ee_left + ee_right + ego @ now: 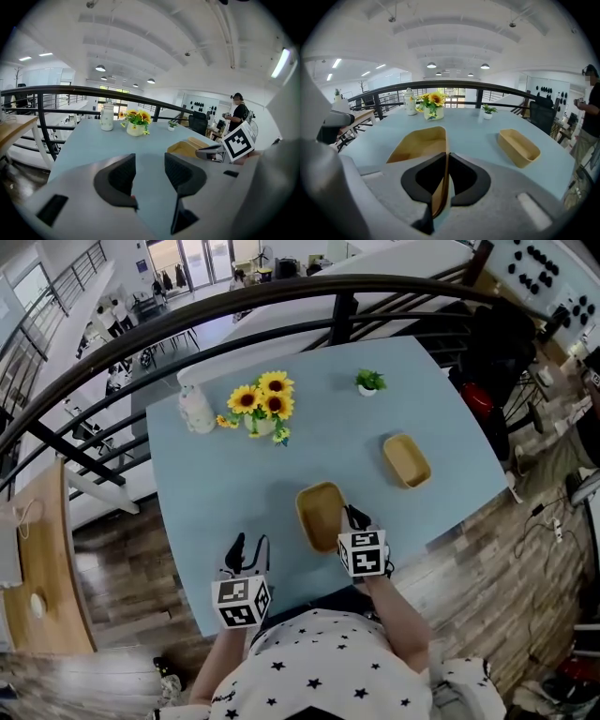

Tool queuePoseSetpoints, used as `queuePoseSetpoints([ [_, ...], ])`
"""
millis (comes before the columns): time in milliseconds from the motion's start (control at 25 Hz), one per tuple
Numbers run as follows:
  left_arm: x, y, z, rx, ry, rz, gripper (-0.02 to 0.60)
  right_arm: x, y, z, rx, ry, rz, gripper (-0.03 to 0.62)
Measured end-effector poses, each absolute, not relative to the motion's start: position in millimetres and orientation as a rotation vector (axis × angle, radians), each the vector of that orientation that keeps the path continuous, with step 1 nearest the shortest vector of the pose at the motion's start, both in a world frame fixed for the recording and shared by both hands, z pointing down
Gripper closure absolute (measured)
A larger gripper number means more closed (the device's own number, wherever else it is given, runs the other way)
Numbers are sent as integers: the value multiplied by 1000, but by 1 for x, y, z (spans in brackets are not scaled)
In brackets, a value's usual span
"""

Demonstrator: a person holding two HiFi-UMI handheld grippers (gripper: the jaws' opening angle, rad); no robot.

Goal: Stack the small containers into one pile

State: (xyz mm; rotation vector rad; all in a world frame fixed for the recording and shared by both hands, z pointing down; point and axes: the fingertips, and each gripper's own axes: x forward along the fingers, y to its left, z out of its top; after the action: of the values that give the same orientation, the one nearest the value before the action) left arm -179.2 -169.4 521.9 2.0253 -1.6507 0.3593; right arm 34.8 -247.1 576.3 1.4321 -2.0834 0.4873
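Pinching near container (322, 517) by its right wall, at counter's (216, 474) near side, right gripper (446, 176) fingers closing narrow on it. Showing second container (406, 460) well apart, farther right. Holding left gripper (149, 176) fingers wide, empty, near its left.

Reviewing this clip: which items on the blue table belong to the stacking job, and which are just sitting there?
Job in hand: near tan container, its wall clamped in the right hand-held gripper; far tan container, lying apart; left hand-held gripper, open, empty.

Lying about: sunflower pot; small potted plant; white bottle.
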Motion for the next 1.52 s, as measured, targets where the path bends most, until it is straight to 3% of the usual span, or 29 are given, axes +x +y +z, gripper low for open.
queuePoseSetpoints([
  [480, -164, -187, 523, 2042, -1643, 370, 394, 57, -266, 568, 1484, -2086, 492, 569],
  [1520, -44, -235, 524, 1958, -1768, 378, 394, 176, -356, 552, 1398, -2176, 434, 569],
])
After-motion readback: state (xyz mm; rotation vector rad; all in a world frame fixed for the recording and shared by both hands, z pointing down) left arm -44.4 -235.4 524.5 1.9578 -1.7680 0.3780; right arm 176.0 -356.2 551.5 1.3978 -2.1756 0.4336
